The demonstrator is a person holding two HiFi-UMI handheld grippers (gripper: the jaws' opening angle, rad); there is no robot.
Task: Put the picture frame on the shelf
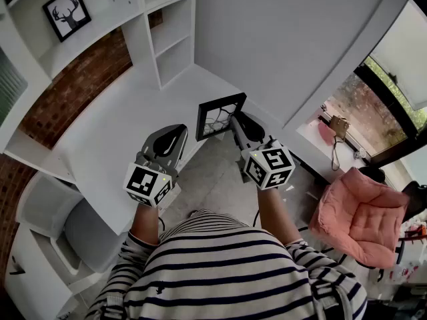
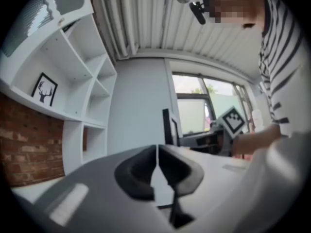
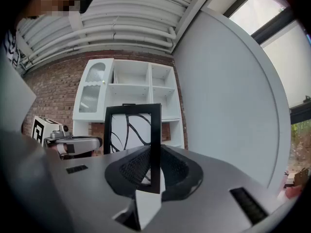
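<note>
head: steeply down | gripper views: forward, slightly up | shared: shelf (image 1: 141,42)

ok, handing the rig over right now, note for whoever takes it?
Left gripper: fingers shut, empty.
Right gripper: fingers shut on the picture frame, at its side edge, frame upright.
The frame is by the near edge of the white desk, short of the shelf; a deer picture stands on an upper level.
Done: frame grasped. Left: carry it to a free shelf compartment, set it upright, release.
</note>
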